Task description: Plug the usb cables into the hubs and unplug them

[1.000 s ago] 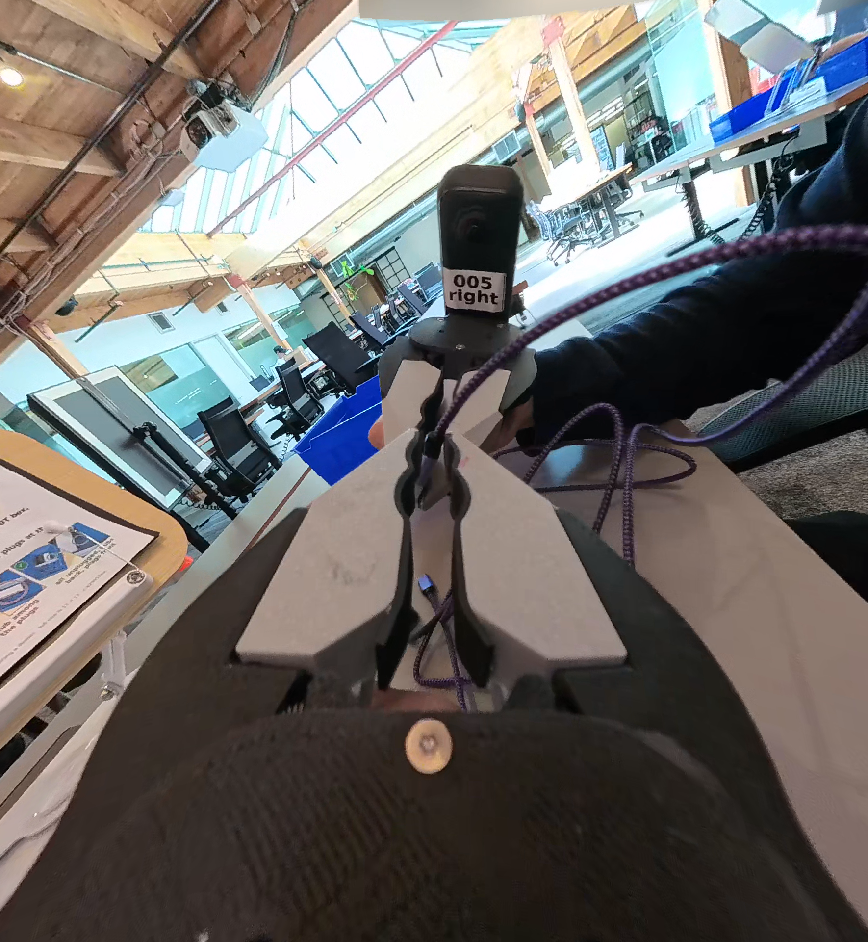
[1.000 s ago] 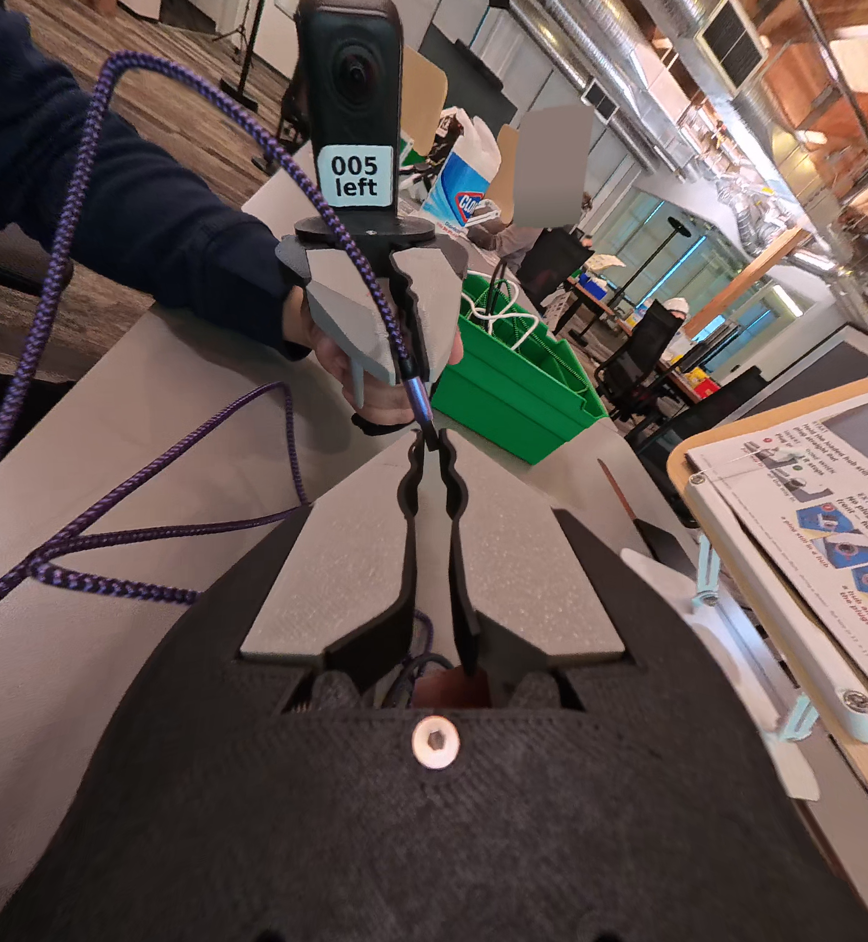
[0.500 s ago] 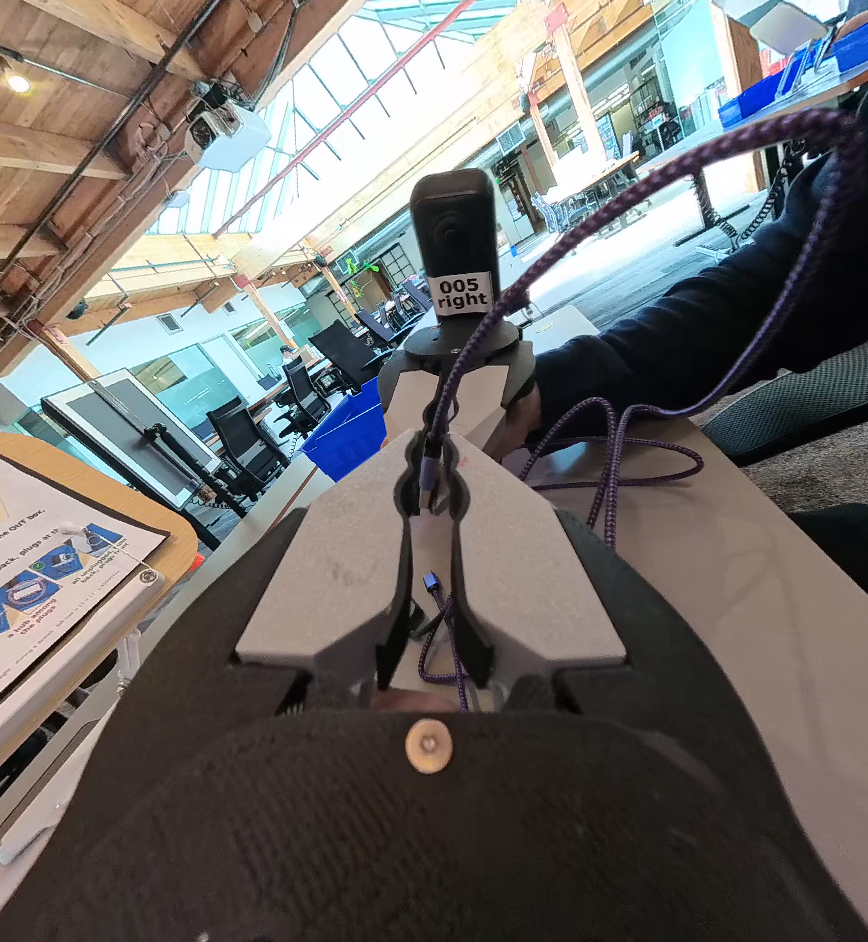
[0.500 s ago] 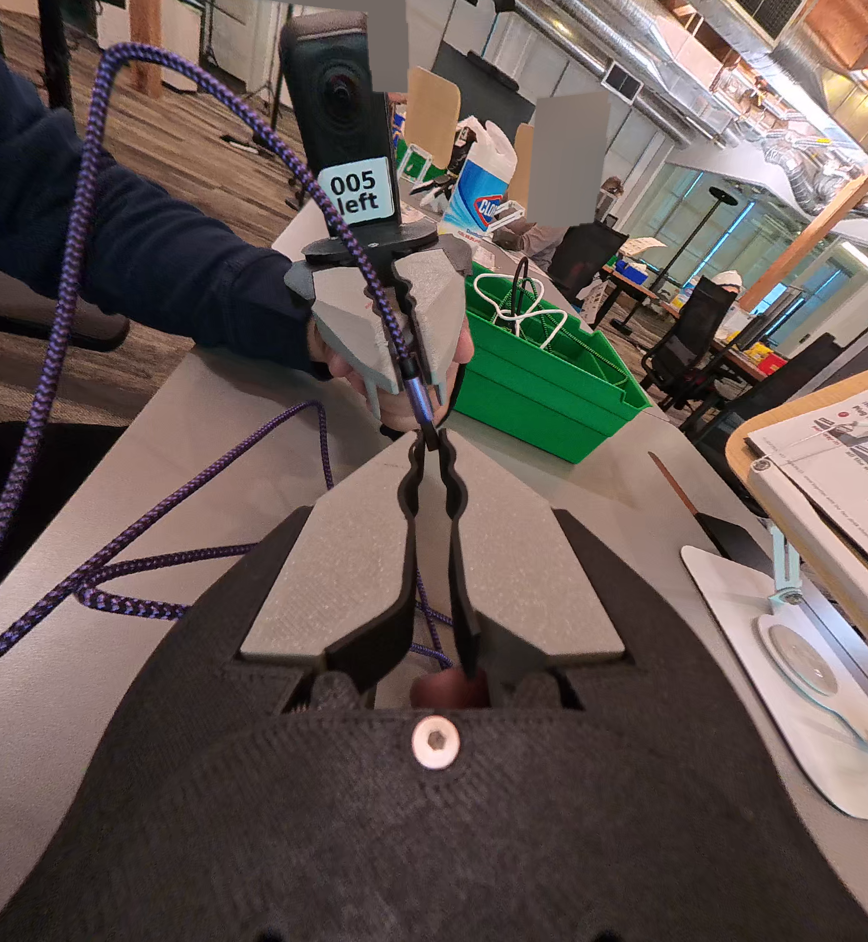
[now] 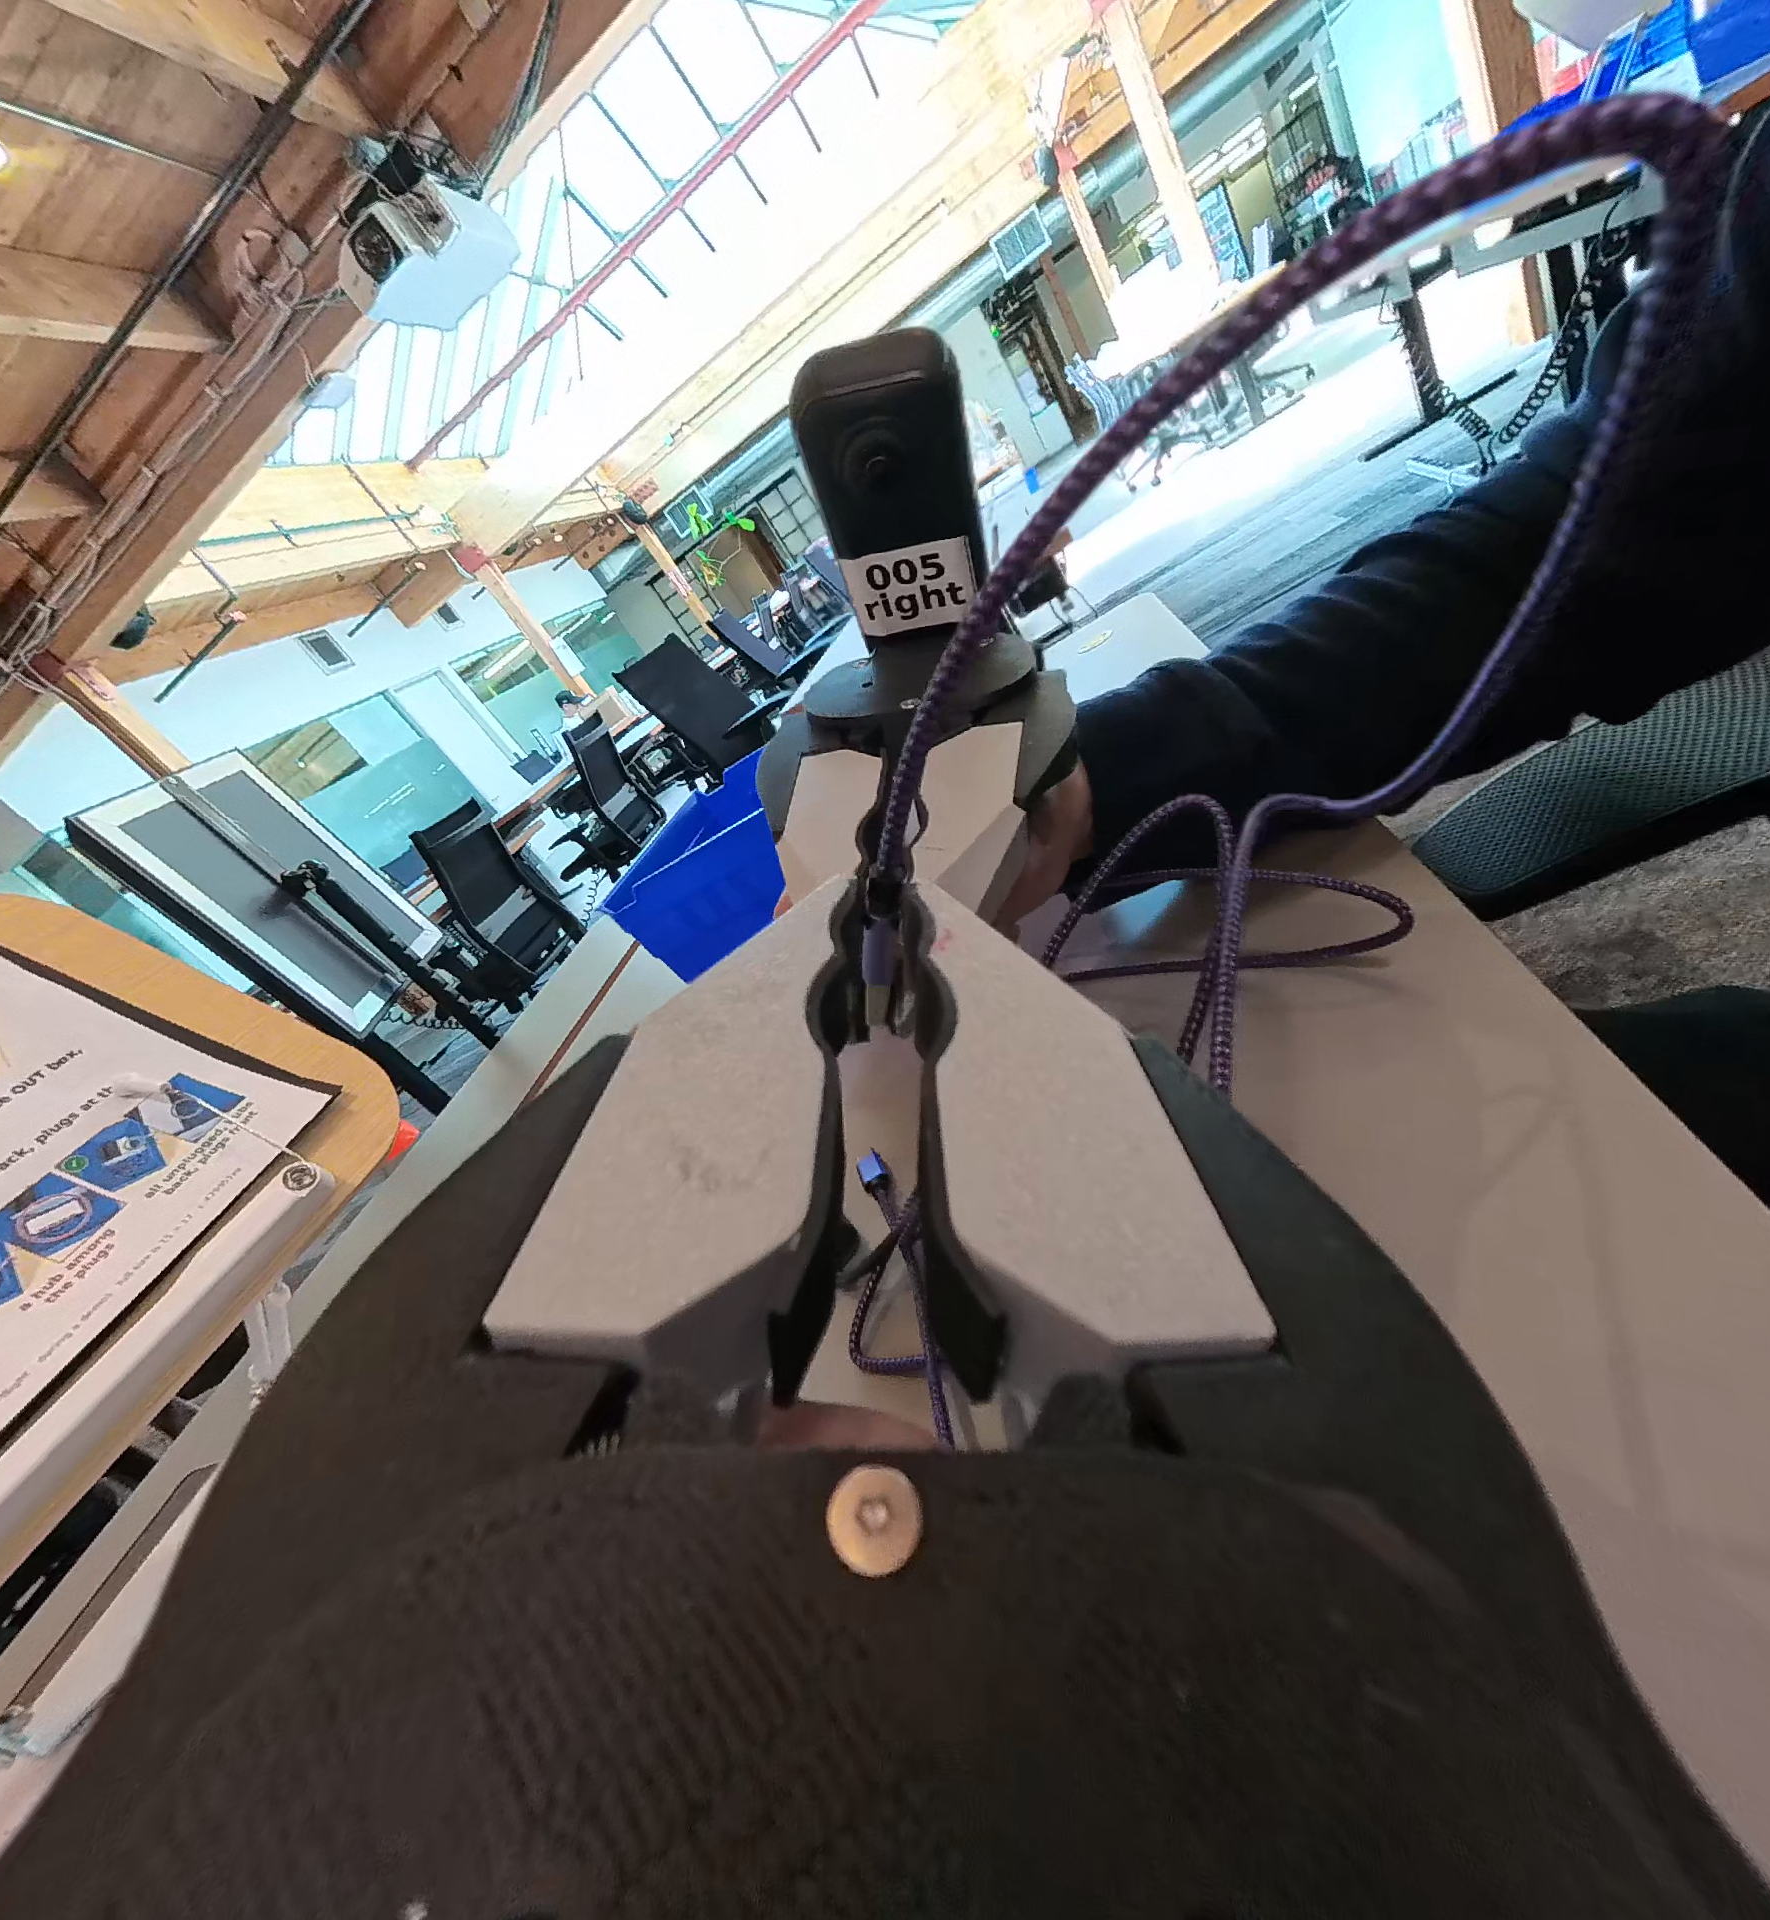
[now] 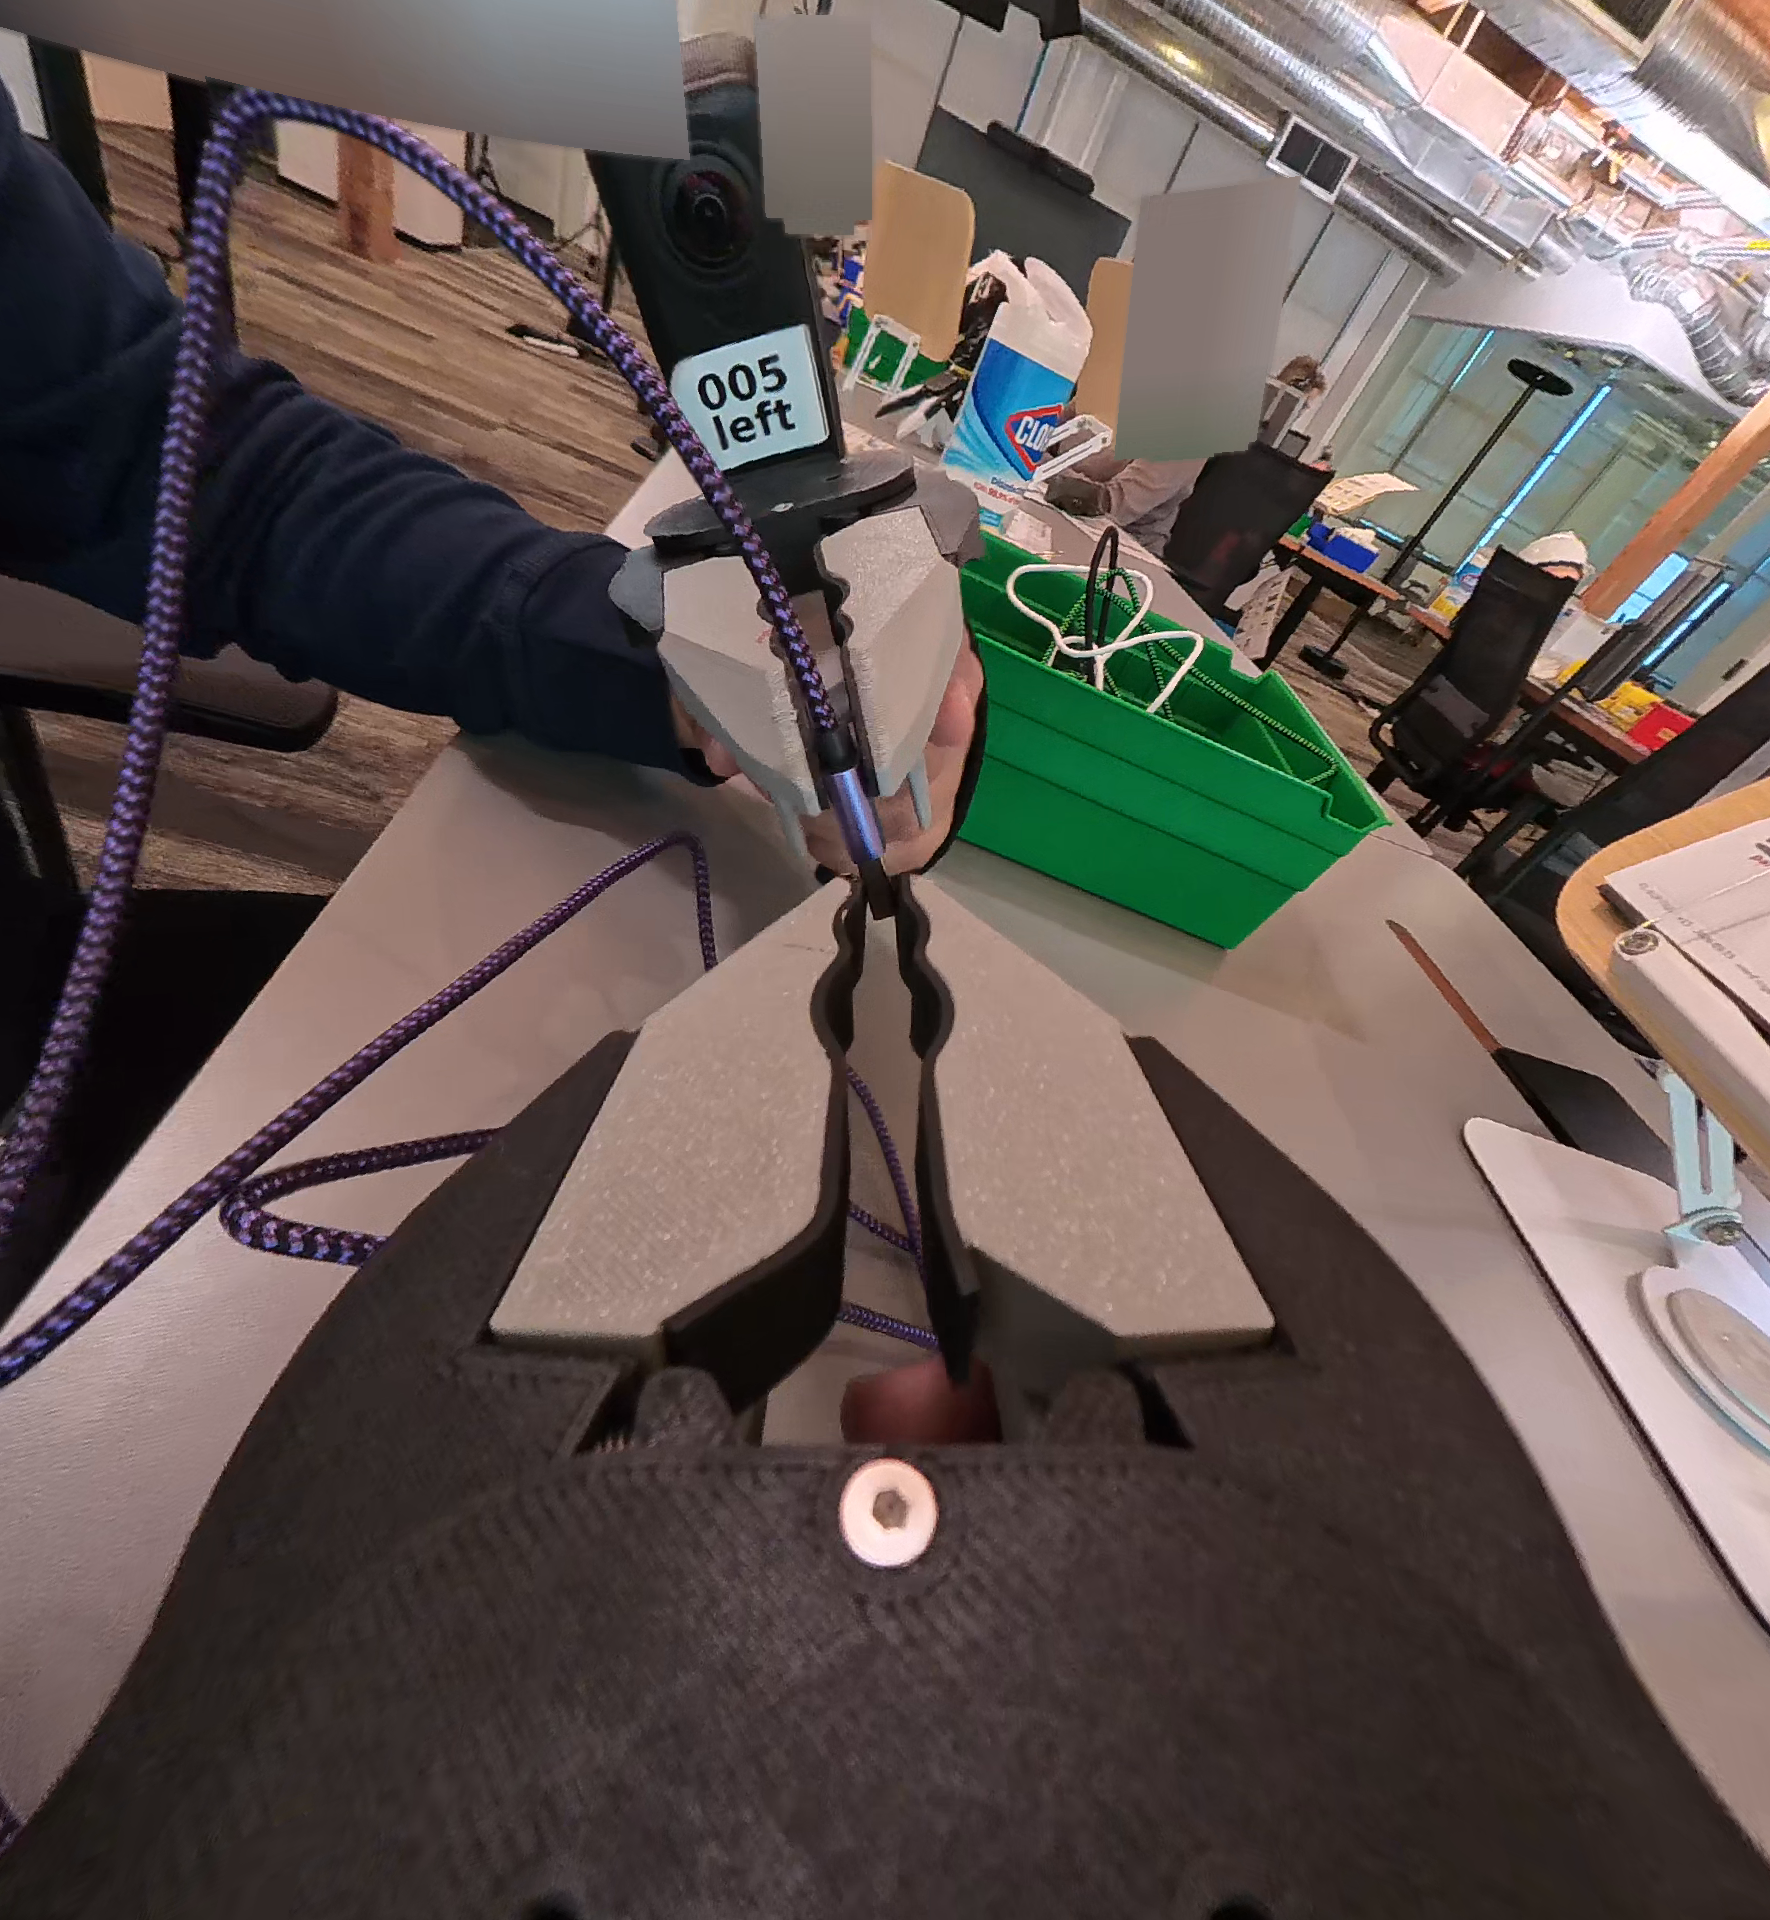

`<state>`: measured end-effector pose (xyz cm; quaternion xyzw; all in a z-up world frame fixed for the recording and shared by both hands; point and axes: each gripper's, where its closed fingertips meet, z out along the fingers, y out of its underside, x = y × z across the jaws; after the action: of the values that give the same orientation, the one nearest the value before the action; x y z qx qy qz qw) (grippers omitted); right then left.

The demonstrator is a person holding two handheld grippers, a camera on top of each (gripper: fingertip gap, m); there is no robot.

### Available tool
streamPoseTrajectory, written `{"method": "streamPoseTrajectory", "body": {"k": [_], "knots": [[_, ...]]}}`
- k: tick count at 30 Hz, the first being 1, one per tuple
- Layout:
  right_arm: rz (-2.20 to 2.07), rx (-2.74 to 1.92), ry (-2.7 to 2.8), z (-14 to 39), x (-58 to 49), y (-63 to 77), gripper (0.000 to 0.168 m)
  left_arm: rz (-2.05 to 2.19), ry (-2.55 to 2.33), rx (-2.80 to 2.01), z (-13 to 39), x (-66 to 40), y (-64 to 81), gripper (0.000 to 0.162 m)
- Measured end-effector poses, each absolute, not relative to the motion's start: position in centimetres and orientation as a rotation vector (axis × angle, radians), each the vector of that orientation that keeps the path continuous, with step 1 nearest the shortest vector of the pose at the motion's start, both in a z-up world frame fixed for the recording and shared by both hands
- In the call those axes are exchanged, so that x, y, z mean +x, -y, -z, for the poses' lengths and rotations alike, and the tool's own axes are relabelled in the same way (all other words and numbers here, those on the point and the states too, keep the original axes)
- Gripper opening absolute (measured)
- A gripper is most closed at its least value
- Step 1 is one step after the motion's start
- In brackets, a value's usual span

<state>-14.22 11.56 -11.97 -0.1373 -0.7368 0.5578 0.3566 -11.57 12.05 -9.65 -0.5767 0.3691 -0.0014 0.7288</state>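
A purple braided USB cable (image 5: 1224,343) arches up from its plug (image 5: 876,951). My left gripper (image 5: 881,909) is shut on the plug's purple body, a little above the grey table (image 5: 1380,1195). My right gripper (image 6: 879,906) faces it tip to tip and is shut on the plug's dark metal end. The plug (image 6: 850,800) sticks out of the left gripper's fingers (image 6: 902,675). Loose loops of the cable (image 5: 1234,935) lie on the table. A second blue plug (image 5: 870,1169) lies under the left fingers. No hub is in view.
A green bin (image 6: 1151,769) with several cables stands behind the left gripper. A blue bin (image 5: 699,883) is behind the right gripper. A wooden board with an instruction sheet (image 5: 81,1164) stands on a white stand (image 6: 1691,1299). Dark sleeves (image 6: 361,582) reach in from the chair side. My two grippers' fingertips are within a few centimetres of each other.
Both grippers stay tip to tip on the plug. The right wrist view has tilted down and shows more table. The cable's arch has swung a little.
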Motion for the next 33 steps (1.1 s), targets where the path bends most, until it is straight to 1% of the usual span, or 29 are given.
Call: {"method": "streamPoseTrajectory", "body": {"k": [2,6,10,12,16,18,20,22,24,28,33], "knots": [[-1.416,-0.365,1.929,12.3,-14.2,-12.0,0.003,0.009,-0.820,-1.289,9.8,-11.6,-12.0,0.003],[-1.252,-0.535,1.922,12.6,-15.1,-17.1,0.012,0.056,-0.762,-1.262,8.8,-12.5,-11.5,0.003],[-0.858,-0.756,1.990,16.5,-15.7,-24.5,0.015,0.060,-0.772,-1.260,8.9,-12.5,-11.3,0.003],[-0.728,-0.913,1.998,18.0,-15.9,-27.2,0.012,0.029,-0.810,-1.271,9.5,-12.0,-11.5,0.003],[-0.785,-1.222,2.072,19.1,-16.1,-28.3,0.023,-0.039,-0.883,-1.296,10.7,-11.1,-11.8,0.003],[-0.724,-1.170,2.140,18.7,-16.1,-28.3,0.026,-0.044,-0.891,-1.301,10.9,-10.9,-11.7,0.004],[-0.626,-1.068,2.265,18.7,-15.7,-27.9,0.040,-0.046,-0.890,-1.310,11.2,-11.0,-11.7,0.004],[-0.468,-0.937,2.368,18.9,-15.8,-28.2,0.044,-0.046,-0.886,-1.320,11.3,-11.2,-11.8,0.004],[-0.280,-0.850,2.444,19.5,-16.3,-29.5,0.052,-0.040,-0.892,-1.324,11.5,-11.1,-11.9,0.003],[-0.087,-0.671,2.521,20.5,-18.1,-31.3,0.048,-0.050,-0.908,-1.309,11.5,-10.6,-11.7,0.003],[-0.024,-0.621,2.643,22.4,-18.9,-31.9,0.053,-0.044,-0.917,-1.305,11.7,-10.4,-11.6,0.003]]}}
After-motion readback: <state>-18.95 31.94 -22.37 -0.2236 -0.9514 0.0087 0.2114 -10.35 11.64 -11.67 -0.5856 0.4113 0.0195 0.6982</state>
